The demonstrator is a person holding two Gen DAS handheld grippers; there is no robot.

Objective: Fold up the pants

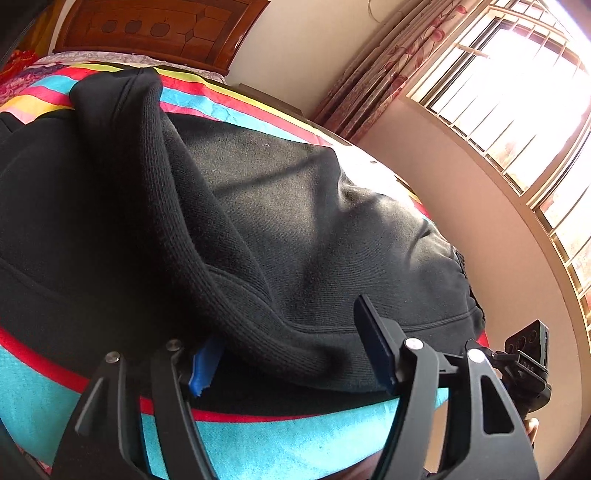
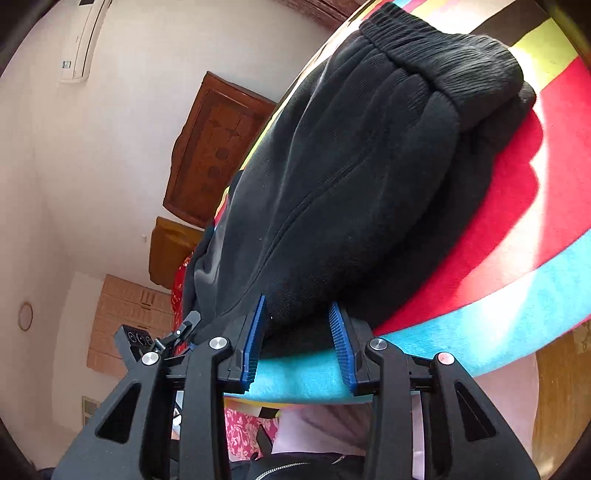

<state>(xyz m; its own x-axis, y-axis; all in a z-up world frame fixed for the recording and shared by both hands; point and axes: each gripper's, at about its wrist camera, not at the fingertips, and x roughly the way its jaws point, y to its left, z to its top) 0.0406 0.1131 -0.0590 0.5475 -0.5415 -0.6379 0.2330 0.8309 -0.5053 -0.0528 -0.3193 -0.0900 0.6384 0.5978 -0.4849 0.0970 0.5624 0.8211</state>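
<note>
- Left wrist view: the black pants (image 1: pixel 258 221) lie folded in a thick bundle on the striped blanket (image 1: pixel 295 443). The left gripper (image 1: pixel 291 354) has its jaws spread wide around the ribbed near edge, pads clear of the cloth.
- Right wrist view: the right gripper (image 2: pixel 299 343) has its jaws parted at the bundle's near corner; the blue pads (image 2: pixel 341 343) flank the fabric without squeezing it.

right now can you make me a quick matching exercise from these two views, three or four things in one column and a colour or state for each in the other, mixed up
Things:
1. pants
2. blanket
3. headboard
4. left gripper

Colour or state:
a. brown carved wood
b. jaws apart, not clamping
c. black, folded over on the bed
d. bright stripes, turquoise and red among them

Pairs: 1-c, 2-d, 3-a, 4-b
</note>
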